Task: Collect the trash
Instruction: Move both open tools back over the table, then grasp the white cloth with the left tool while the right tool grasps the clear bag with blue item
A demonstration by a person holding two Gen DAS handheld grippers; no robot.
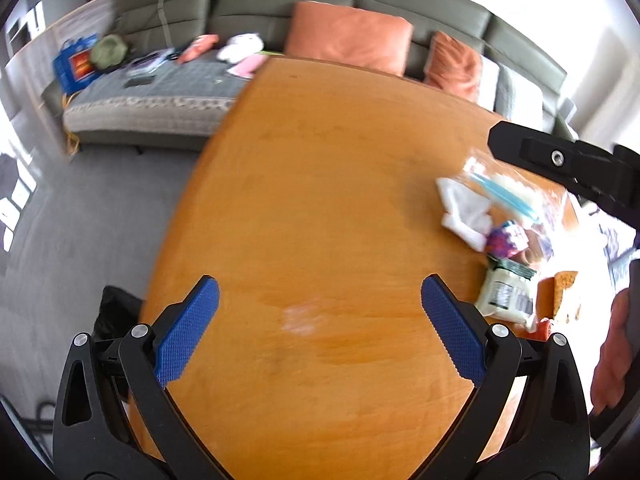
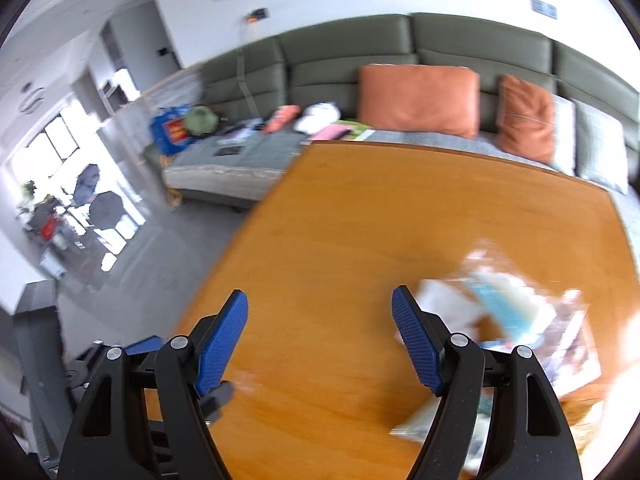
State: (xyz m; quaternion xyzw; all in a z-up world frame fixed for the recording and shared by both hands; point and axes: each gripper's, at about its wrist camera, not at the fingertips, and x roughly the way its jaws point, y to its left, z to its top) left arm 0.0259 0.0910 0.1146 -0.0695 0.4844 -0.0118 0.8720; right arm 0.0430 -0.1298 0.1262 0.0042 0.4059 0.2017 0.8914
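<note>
Left wrist view: the left gripper point(image 1: 320, 320) hangs over the bare wooden table point(image 1: 320, 160), jaws spread wide with nothing between them. The trash lies well off to the right of the jaws — a crumpled white tissue point(image 1: 464, 212), a clear plastic bag point(image 1: 516, 192), a purple wrapper point(image 1: 506, 240) and a white packet point(image 1: 506, 298).

Right wrist view: the right gripper point(image 2: 320, 336) is also wide open and holds nothing; the blurred litter pile point(image 2: 512, 312) sits just beyond and right of its right jaw. All of it looks light, soft and crinkly — probably best pinched at a bunched fold, since flat film may slip.
</note>
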